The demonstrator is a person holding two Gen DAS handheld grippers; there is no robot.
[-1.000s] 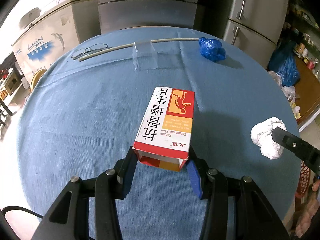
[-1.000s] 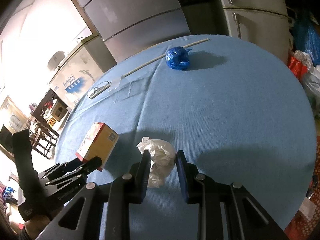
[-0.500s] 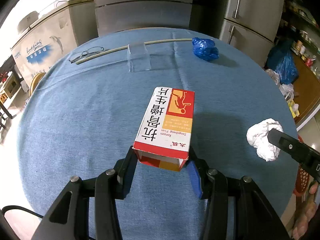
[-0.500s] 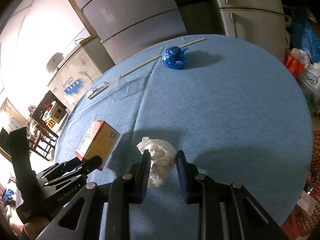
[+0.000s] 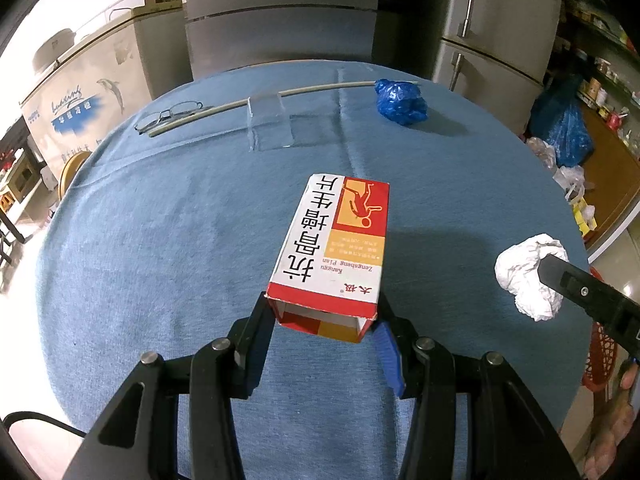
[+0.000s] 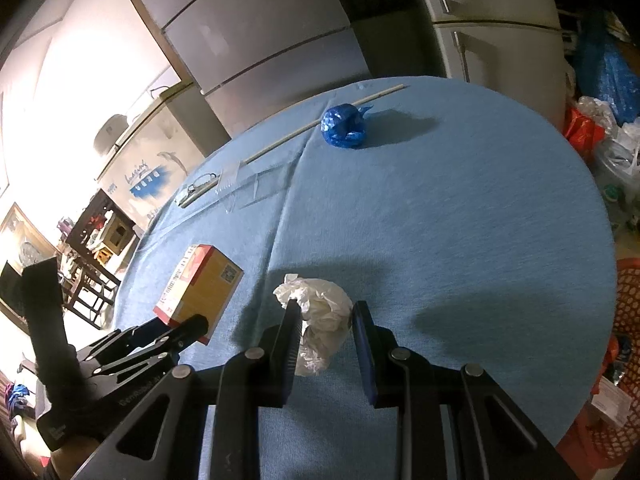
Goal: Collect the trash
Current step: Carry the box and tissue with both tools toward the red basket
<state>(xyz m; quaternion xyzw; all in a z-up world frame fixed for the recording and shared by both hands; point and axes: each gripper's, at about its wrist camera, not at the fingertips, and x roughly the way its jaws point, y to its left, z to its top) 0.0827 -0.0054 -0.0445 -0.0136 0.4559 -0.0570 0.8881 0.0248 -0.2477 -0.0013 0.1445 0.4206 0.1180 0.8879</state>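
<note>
This is a lived-in home kitchen or dining room. Tall grey fridges (image 5: 280, 20) and a white chest freezer (image 5: 80, 92) stand behind a round desk (image 5: 160, 240) covered with blue cloth. Plastic bags (image 6: 612, 148) pile up on the floor beside cluttered shelves (image 5: 600, 84).

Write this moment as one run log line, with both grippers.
left gripper: shut on medicine box | right gripper: shut on white crumpled paper | blue bag: on table

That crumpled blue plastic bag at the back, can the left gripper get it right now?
Probably not yet: the left gripper is shut on the red and white cardboard box, though bare tablecloth lies toward the crumpled blue plastic bag.
</note>
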